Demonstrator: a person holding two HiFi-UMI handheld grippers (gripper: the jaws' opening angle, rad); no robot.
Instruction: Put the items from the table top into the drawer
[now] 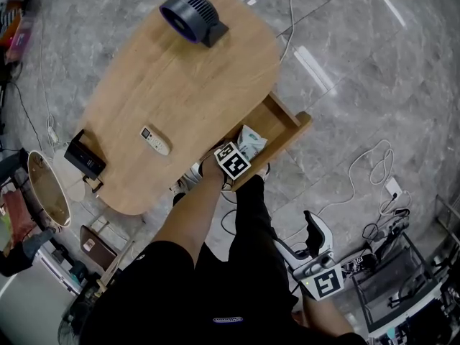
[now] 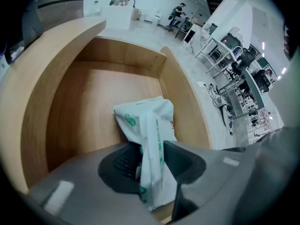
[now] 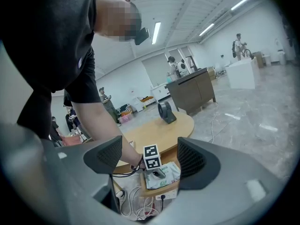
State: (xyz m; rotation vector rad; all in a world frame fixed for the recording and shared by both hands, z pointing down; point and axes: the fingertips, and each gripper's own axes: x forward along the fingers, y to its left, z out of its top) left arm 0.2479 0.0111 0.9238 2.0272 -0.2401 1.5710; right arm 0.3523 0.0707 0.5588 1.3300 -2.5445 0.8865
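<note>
A white-and-green soft pack (image 2: pixel 149 121) hangs into the open wooden drawer (image 2: pixel 89 107), and my left gripper (image 2: pixel 151 162) is shut on its near end. From the head view, the left gripper (image 1: pixel 241 152) reaches over the drawer (image 1: pixel 290 123) at the table's right side, with the pack (image 1: pixel 252 141) inside. A white remote (image 1: pixel 154 140) lies on the oval wooden table (image 1: pixel 180 77). My right gripper (image 1: pixel 313 239) is held low at the person's side, far from the table. In the right gripper view it (image 3: pixel 150 159) stands open and holds nothing.
A dark desk fan (image 1: pixel 190 11) stands at the table's far end and a black box (image 1: pixel 85 158) at its left end. Cables and a power strip (image 1: pixel 392 187) lie on the grey stone floor. Carts and clutter stand at the lower right.
</note>
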